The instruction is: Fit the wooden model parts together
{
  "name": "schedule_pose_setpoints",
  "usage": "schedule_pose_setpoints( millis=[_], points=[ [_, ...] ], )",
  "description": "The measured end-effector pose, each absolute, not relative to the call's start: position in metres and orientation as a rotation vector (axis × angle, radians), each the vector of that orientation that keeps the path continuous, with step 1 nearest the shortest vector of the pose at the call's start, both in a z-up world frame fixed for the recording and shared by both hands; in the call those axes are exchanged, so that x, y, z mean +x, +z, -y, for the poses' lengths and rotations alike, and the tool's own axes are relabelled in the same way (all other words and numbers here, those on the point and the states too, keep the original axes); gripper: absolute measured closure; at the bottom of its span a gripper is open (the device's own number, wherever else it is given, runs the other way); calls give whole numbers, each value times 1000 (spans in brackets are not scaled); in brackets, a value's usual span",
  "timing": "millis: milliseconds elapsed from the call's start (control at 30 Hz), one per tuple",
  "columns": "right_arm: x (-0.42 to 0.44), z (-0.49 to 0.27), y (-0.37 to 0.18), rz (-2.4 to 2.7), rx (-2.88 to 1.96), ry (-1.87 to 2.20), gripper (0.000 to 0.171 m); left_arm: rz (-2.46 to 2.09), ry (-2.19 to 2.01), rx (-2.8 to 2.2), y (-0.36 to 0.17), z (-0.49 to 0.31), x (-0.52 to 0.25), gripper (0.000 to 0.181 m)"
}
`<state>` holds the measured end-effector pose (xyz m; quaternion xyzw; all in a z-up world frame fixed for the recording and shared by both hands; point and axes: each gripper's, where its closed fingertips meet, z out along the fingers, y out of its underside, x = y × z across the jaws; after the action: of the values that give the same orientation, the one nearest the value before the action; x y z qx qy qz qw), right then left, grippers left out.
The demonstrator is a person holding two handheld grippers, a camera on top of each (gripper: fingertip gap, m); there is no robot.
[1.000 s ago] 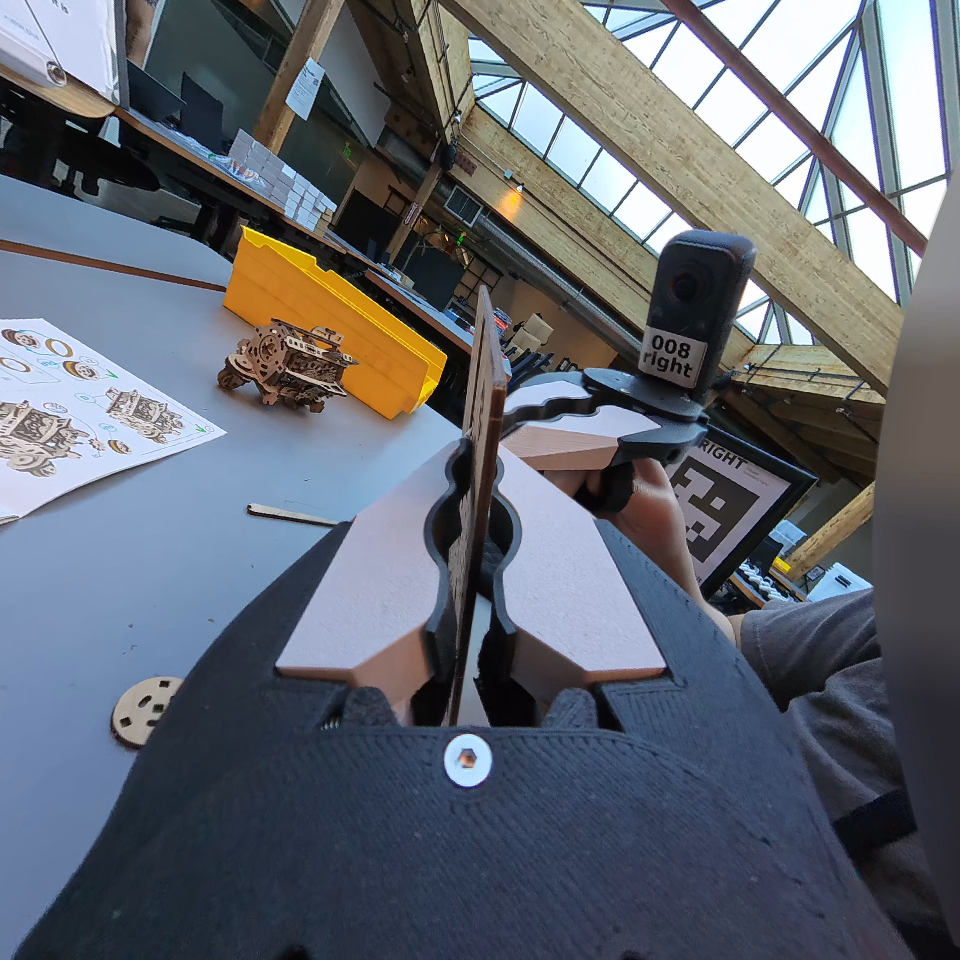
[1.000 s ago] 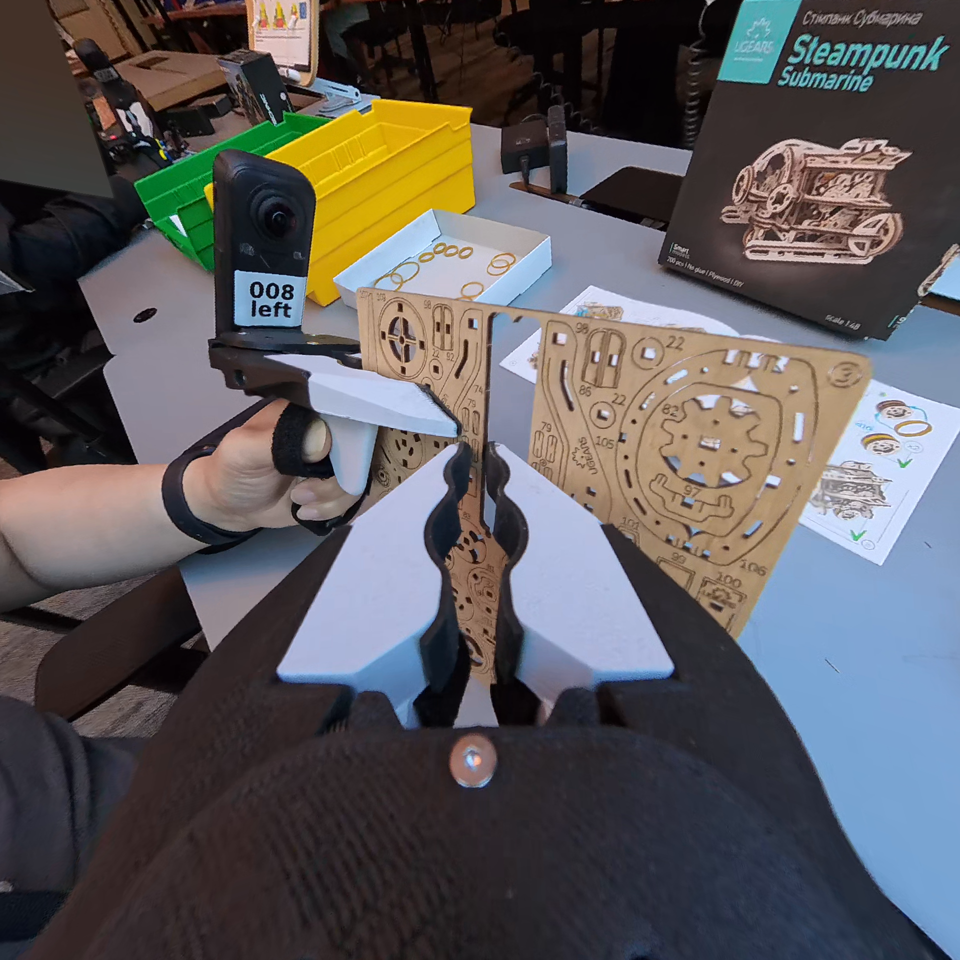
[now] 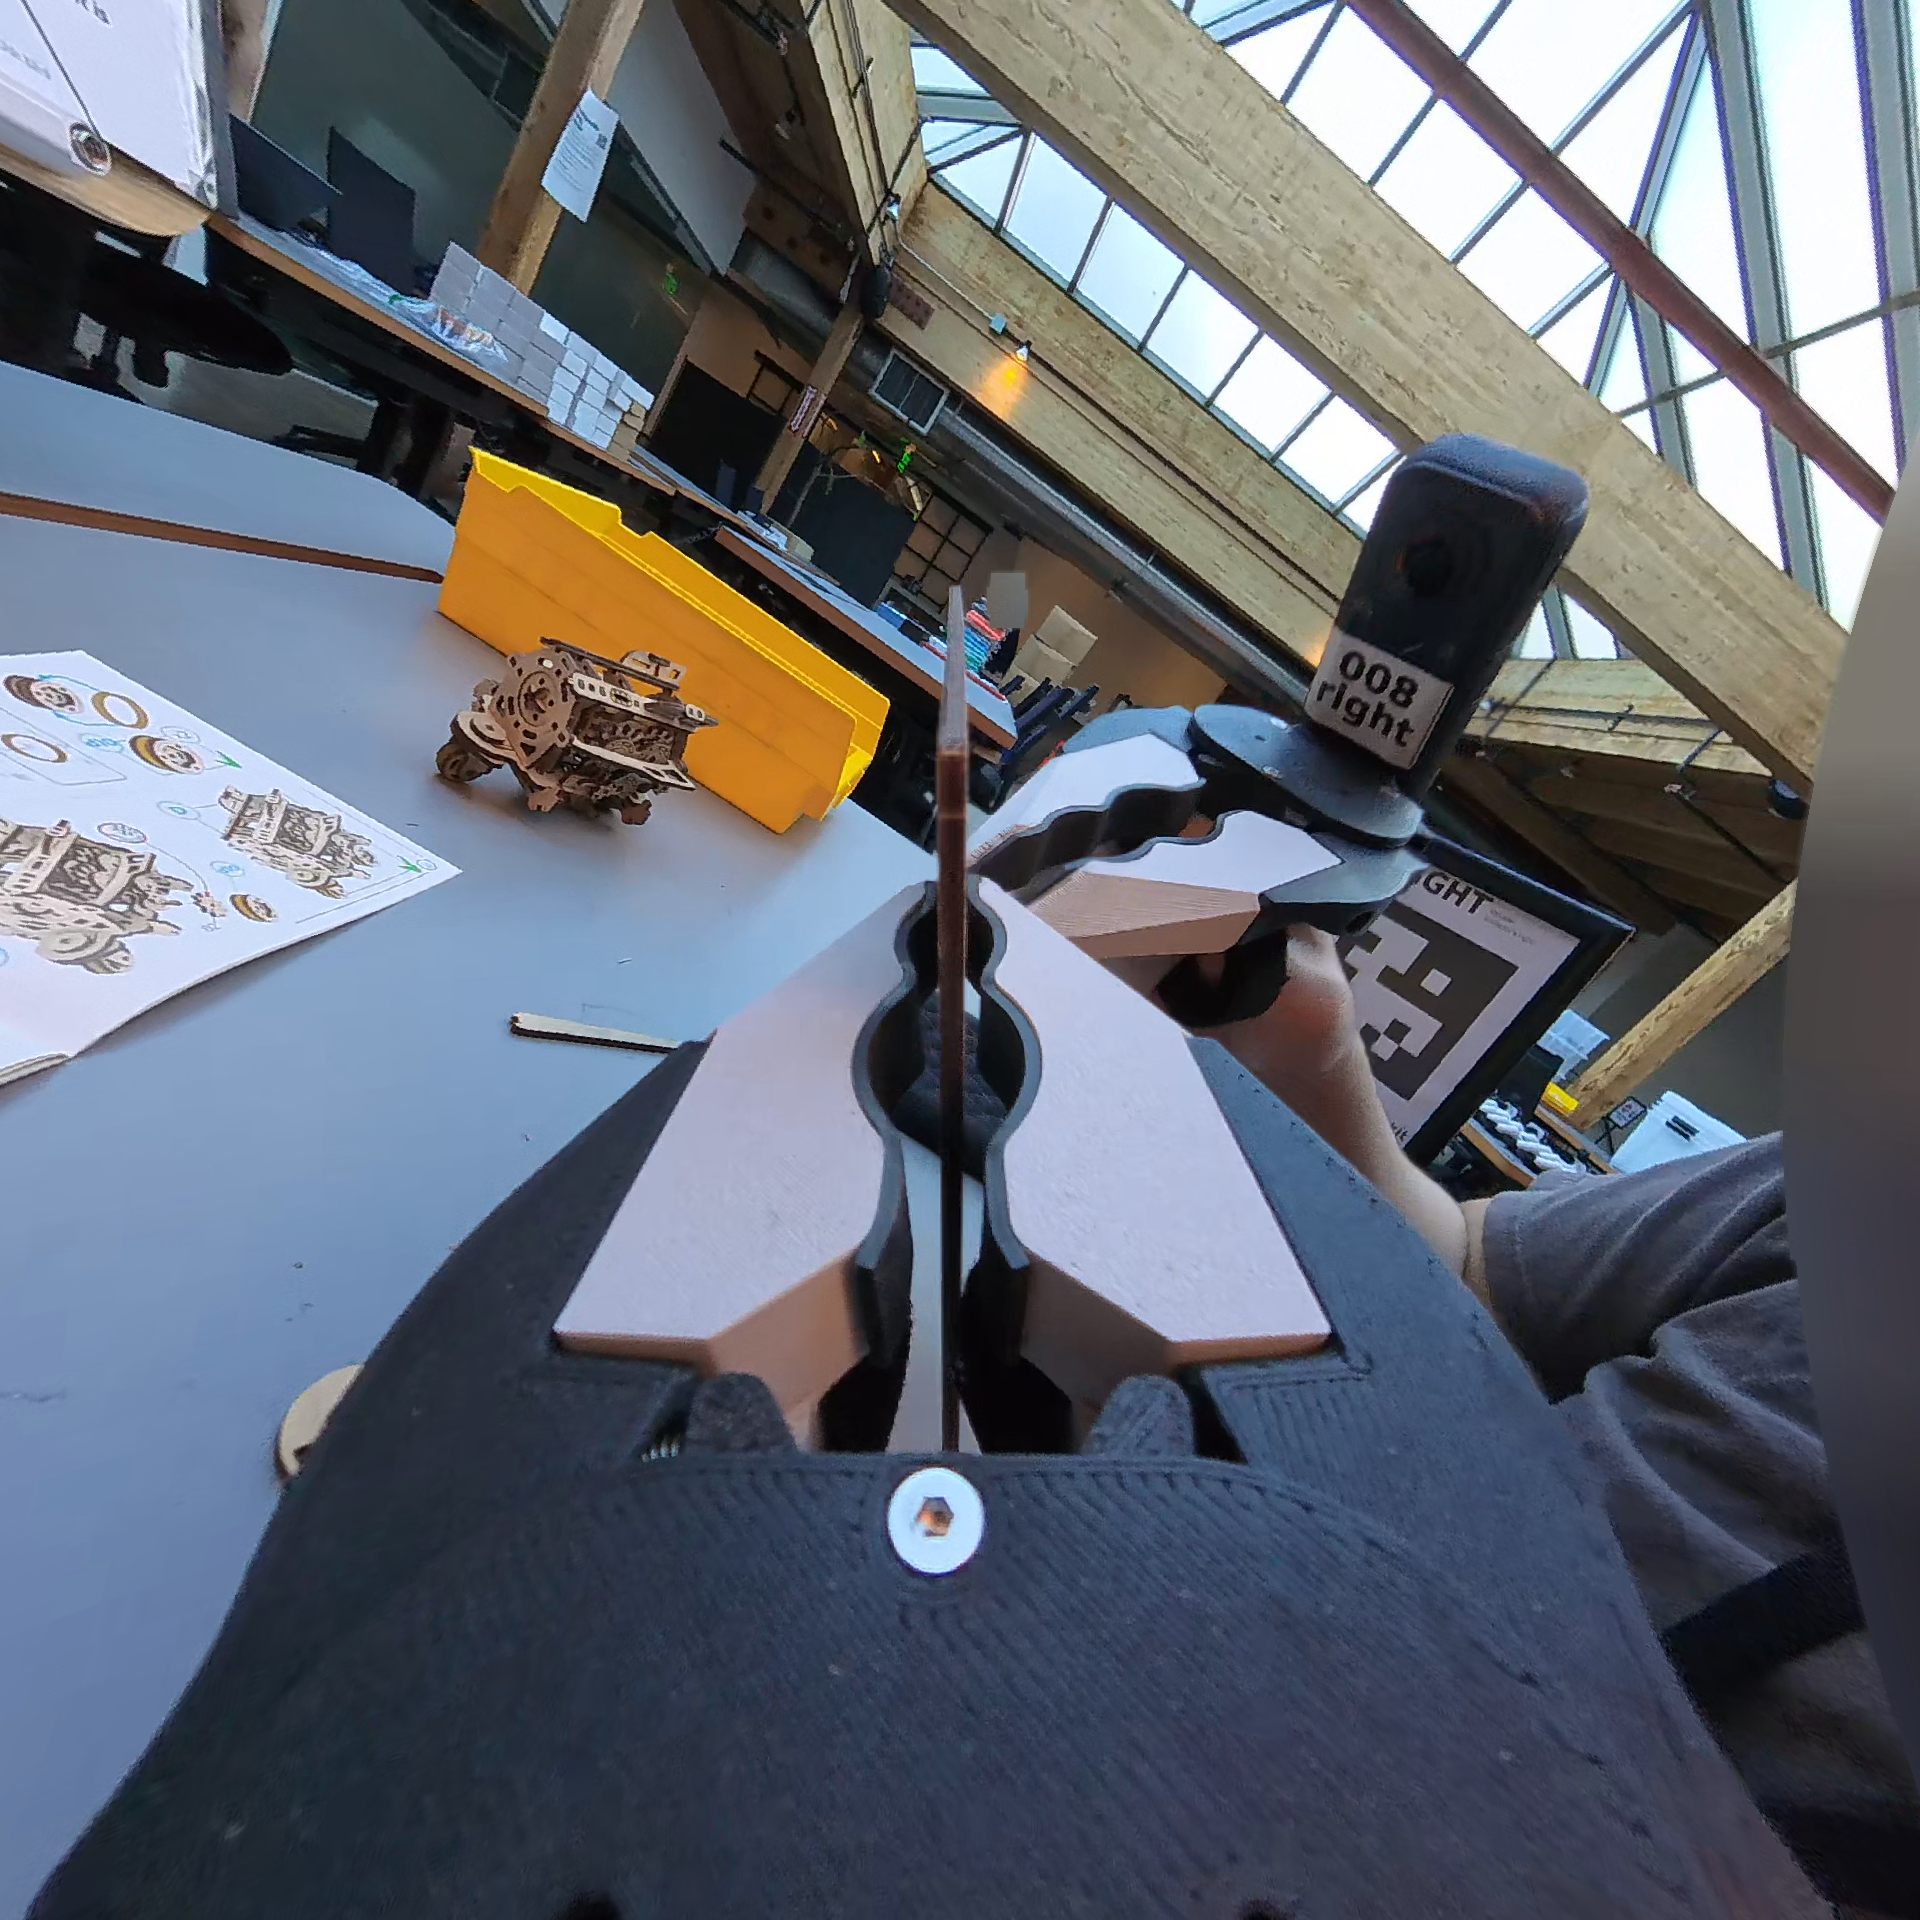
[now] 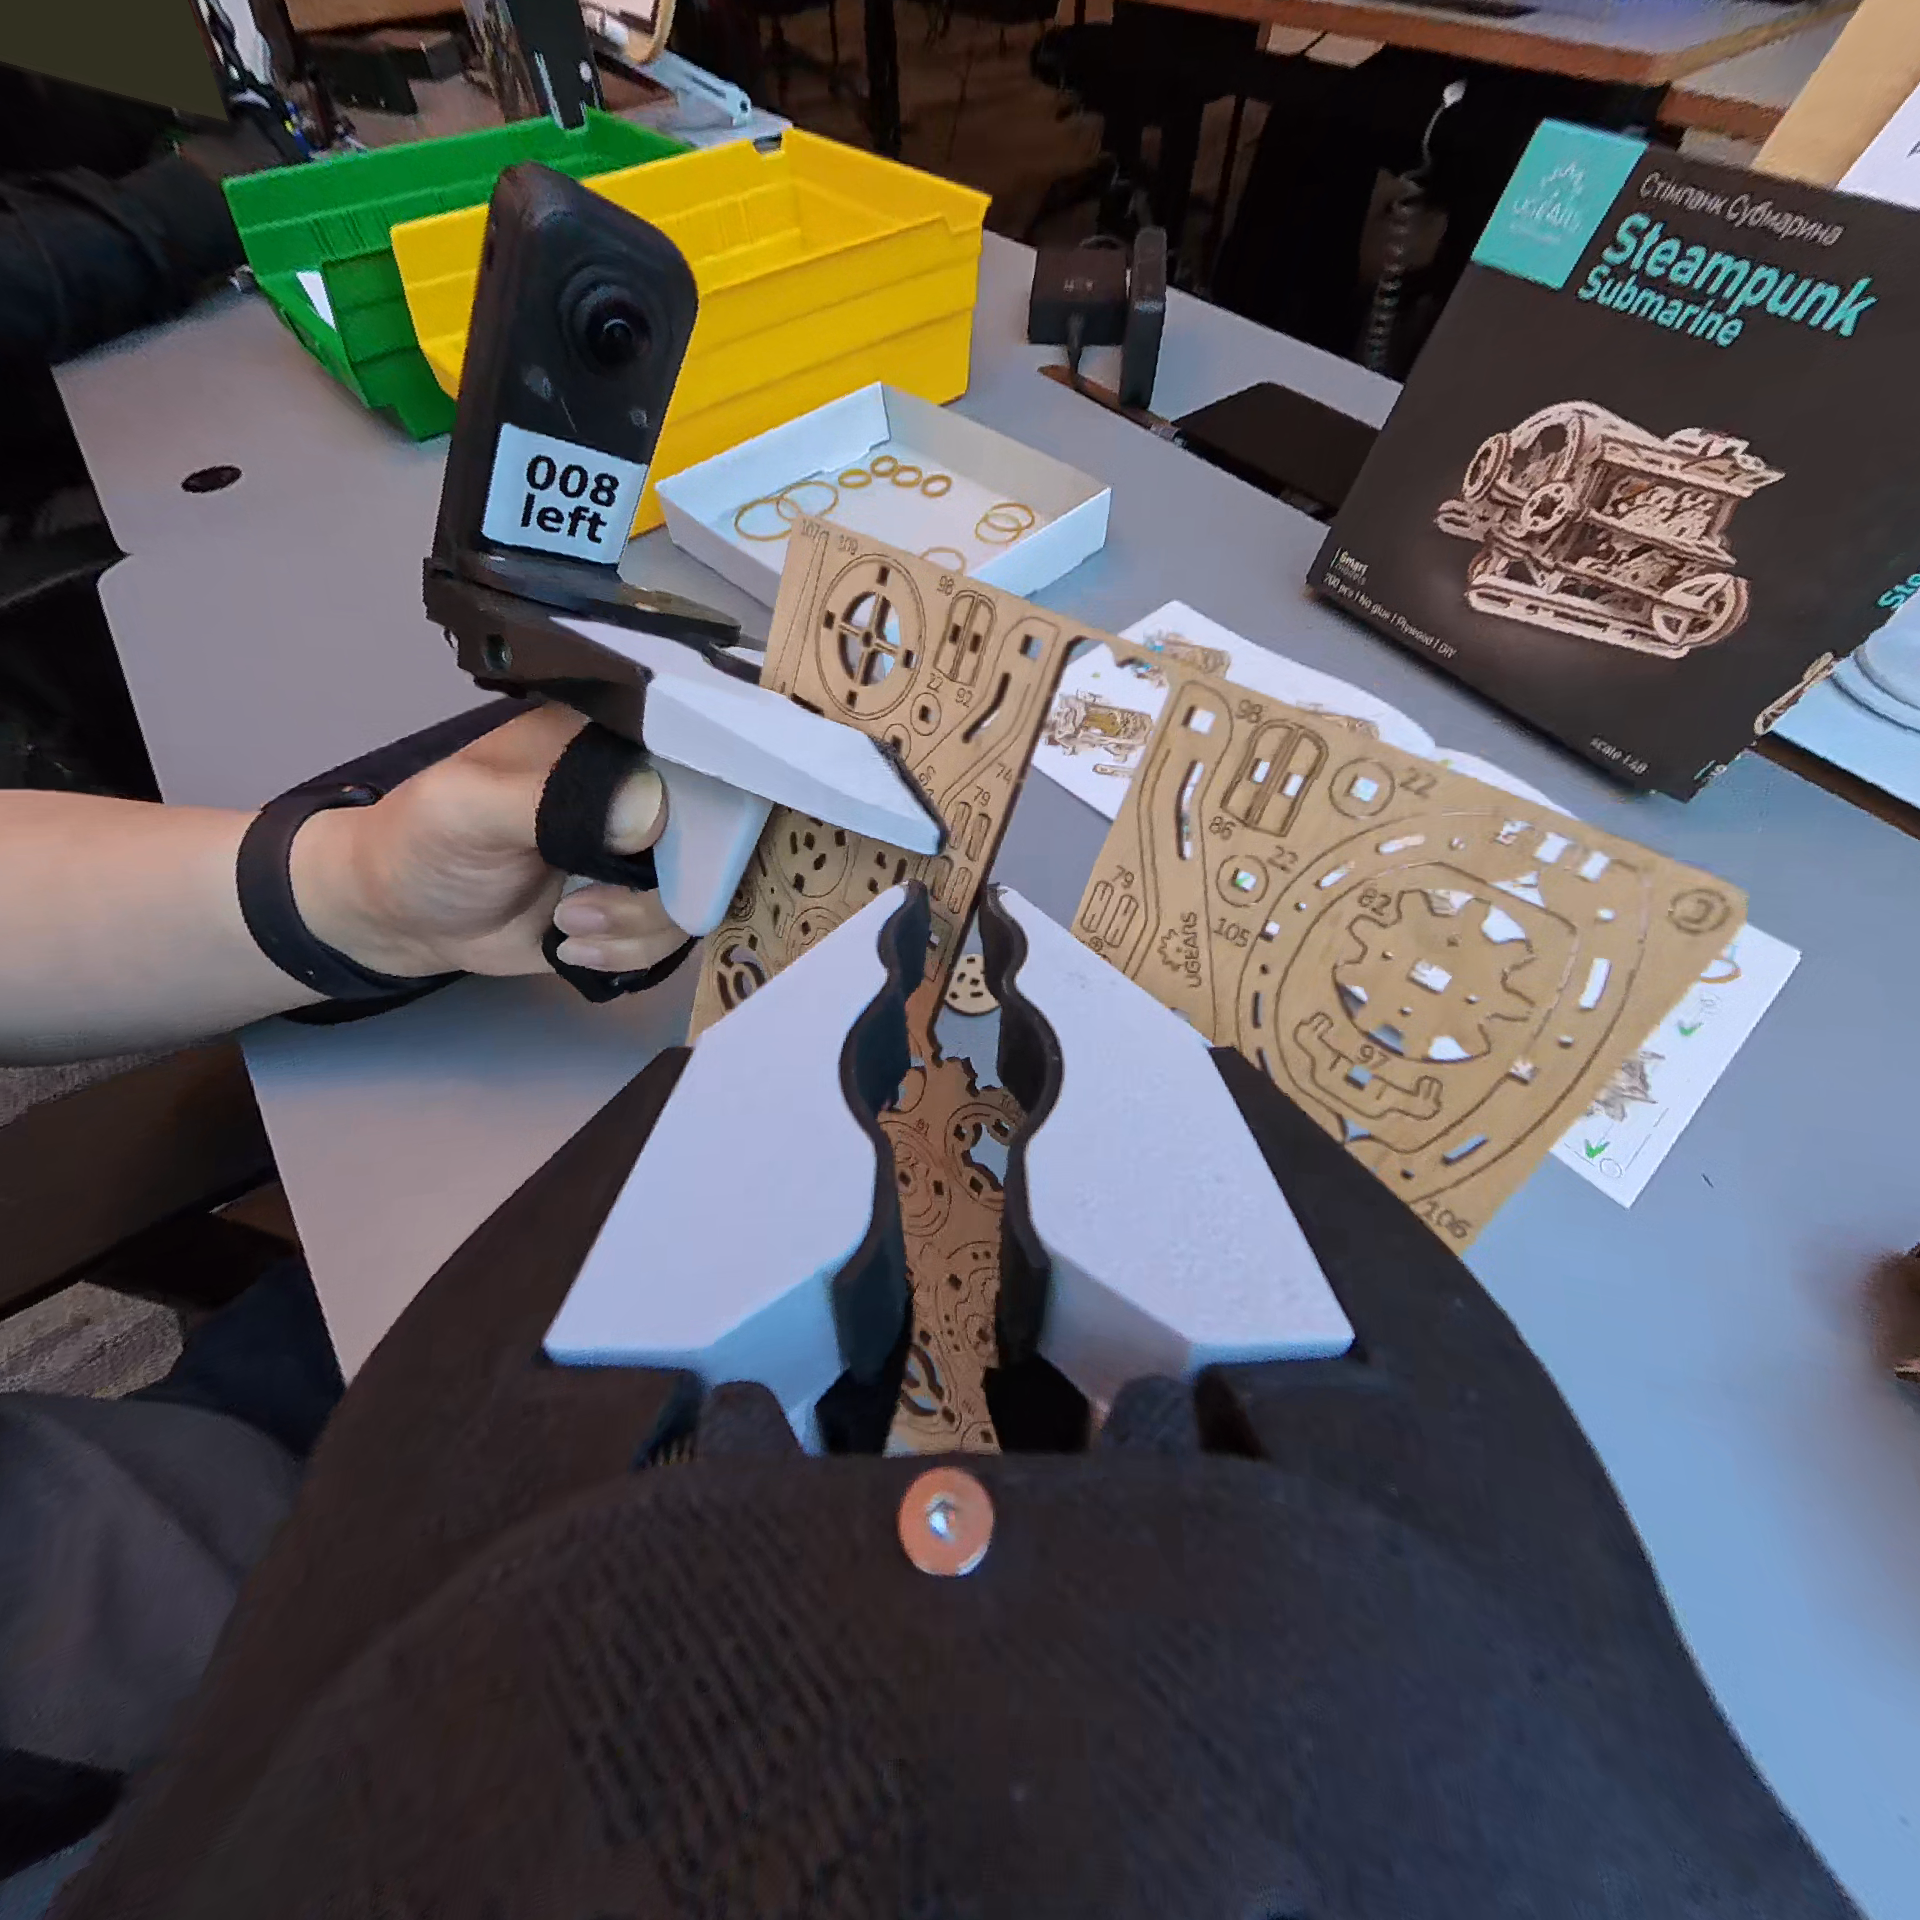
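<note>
- Grey desk (image 3: 260, 1195), matte, with a few small scuffs. The room is a workshop hall with timber beams, a glazed roof and more benches behind.
- Left gripper (image 3: 951, 914) is clamped on the edge of the plywood sheet (image 4: 1403, 966). In its own view the sheet shows edge-on, upright, running down the middle of the jaws.
- Right gripper (image 4: 951, 904): jaws stand slightly apart, with a narrow strip of the sheet between them. Can't tell whether the pads actually bite.
- The sheet is held in the air over the desk, tilted. It is laser-cut with gears, slots and part numbers, and several parts are already popped out.
- Part-built model (image 3: 577, 727) sits on the desk, just in front of the yellow bin (image 3: 665, 665).
- Green bin (image 4: 343, 249) is beside the yellow one. The white tray (image 4: 1049, 520) near them holds rubber bands.
- Kit box (image 4: 1631, 436) stands upright at the far right, printed with a picture and text.
- Instruction sheet (image 3: 156, 831) lies flat, printed with diagrams.
- Loose bits: a thin stick (image 3: 587, 1032) and a round disc (image 3: 312, 1418), both on the desk near the left gripper.
- Each gripper carries a camera with a printed white label. A framed fiducial marker (image 3: 1455, 997) stands behind the right one.
</note>
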<state>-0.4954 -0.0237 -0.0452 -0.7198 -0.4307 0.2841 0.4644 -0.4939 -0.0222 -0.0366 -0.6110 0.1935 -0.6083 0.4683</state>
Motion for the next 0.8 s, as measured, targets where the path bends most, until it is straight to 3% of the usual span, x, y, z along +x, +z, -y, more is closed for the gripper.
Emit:
schedule_pose_setpoints(
  millis=[67, 233, 400, 500, 800],
  points=[
    [-495, 26, -46, 1082, -1816, 704, 160, -488, -1466, -1505, -38, 22, -493, 181],
    [-487, 21, -31, 1047, -1815, 735, 171, -487, -1460, -1508, -38, 22, -493, 181],
    [-487, 27, -40, 1092, -1848, 701, 154, -477, -1445, -1511, -38, 20, -495, 181],
    [-484, 16, -45, 1027, -1857, 589, 167, -483, -1427, -1514, -39, 21, -494, 181],
    [-495, 15, -46, 919, -1852, 725, 167, -450, -1435, -1512, -38, 18, -497, 181]
  ],
)
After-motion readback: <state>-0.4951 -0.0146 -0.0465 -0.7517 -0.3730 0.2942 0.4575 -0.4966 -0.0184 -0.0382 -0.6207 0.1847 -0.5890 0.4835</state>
